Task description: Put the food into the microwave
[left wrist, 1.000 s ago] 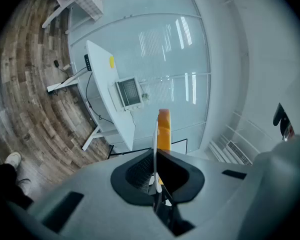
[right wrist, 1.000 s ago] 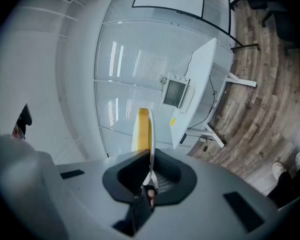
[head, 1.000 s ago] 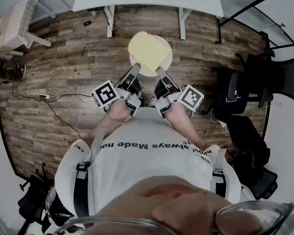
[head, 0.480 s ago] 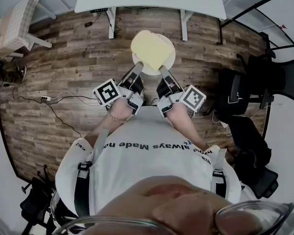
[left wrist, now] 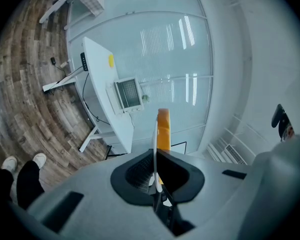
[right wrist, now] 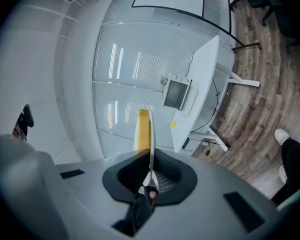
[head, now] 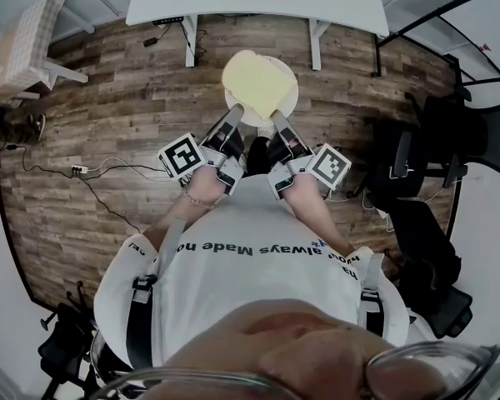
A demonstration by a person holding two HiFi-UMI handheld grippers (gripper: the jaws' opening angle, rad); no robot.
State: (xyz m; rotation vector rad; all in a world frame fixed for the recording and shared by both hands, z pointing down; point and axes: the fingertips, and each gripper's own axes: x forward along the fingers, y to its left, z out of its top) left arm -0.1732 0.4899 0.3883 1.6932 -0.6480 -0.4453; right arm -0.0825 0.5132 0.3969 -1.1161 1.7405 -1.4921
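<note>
A white plate (head: 275,109) bearing a flat yellow piece of food (head: 254,80) is carried over the wooden floor, in front of the person's body. My left gripper (head: 236,115) is shut on the plate's near left rim and my right gripper (head: 274,122) on its near right rim. In the left gripper view the plate (left wrist: 155,134) shows edge-on between the closed jaws of the left gripper (left wrist: 156,170), the food (left wrist: 163,128) beside it. The right gripper view shows the same: plate (right wrist: 151,139), food (right wrist: 142,129), right gripper (right wrist: 149,178). The microwave (left wrist: 127,94) (right wrist: 177,94) stands on a white table (head: 258,2) ahead.
Black office chairs (head: 437,140) stand at the right. A small table with a checked cloth (head: 21,44) is at the upper left. A power strip and cables (head: 75,167) lie on the floor at the left. A small yellow object (left wrist: 111,60) lies on the white table.
The plate and both grippers have shifted slightly right and toward the white table. A dark shoe now shows between the two grippers. Both grips are unchanged.
</note>
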